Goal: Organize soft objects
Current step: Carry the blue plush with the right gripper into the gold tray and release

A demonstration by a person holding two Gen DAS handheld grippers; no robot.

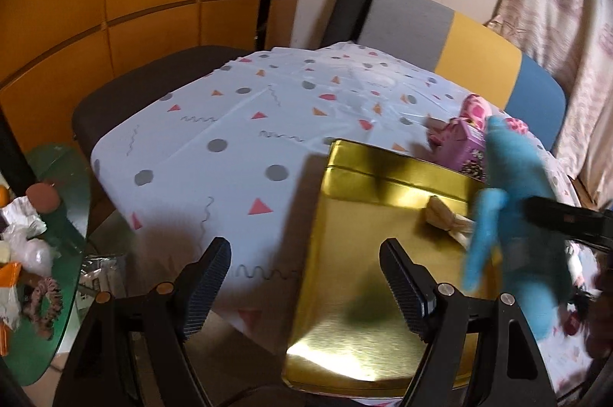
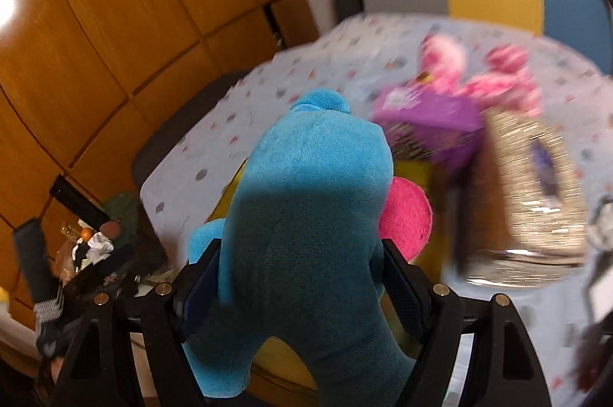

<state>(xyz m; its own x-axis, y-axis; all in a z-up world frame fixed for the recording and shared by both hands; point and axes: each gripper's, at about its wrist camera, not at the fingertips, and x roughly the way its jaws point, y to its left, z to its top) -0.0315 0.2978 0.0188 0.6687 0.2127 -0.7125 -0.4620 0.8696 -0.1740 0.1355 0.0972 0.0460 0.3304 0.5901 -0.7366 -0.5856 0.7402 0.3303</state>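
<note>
The right gripper (image 2: 300, 282) squeezes one blue plush toy (image 2: 306, 215) around its middle. Both jaws press into the soft fur, one on each side. The toy has a round pink patch (image 2: 408, 219) on its side. From the left wrist camera the same blue plush toy (image 1: 513, 215) hangs in the air over the right side of the gold tin (image 1: 345, 292), with the dark right gripper holding it from the right.

The left gripper (image 1: 306, 288) has its jaws wide open. Nothing is between them and they touch nothing. It hovers over the near edge of the table.

There is one gold tin, flat and open on top. It sits on the white tablecloth (image 1: 214, 146) with gray dots and pink triangles. Inside the tin lies one small tan thing (image 1: 446, 219) near the far right corner. I cannot tell what it is.

Behind the tin is one purple box (image 1: 459, 144), and past it a pink spotted plush toy (image 1: 475, 110). In the right wrist camera a shiny glitter bag (image 2: 536, 184) sits beside the purple box, but it is very blurry.

A chair back (image 1: 479, 50) with gray, yellow and blue stripes stands behind the table.
</note>
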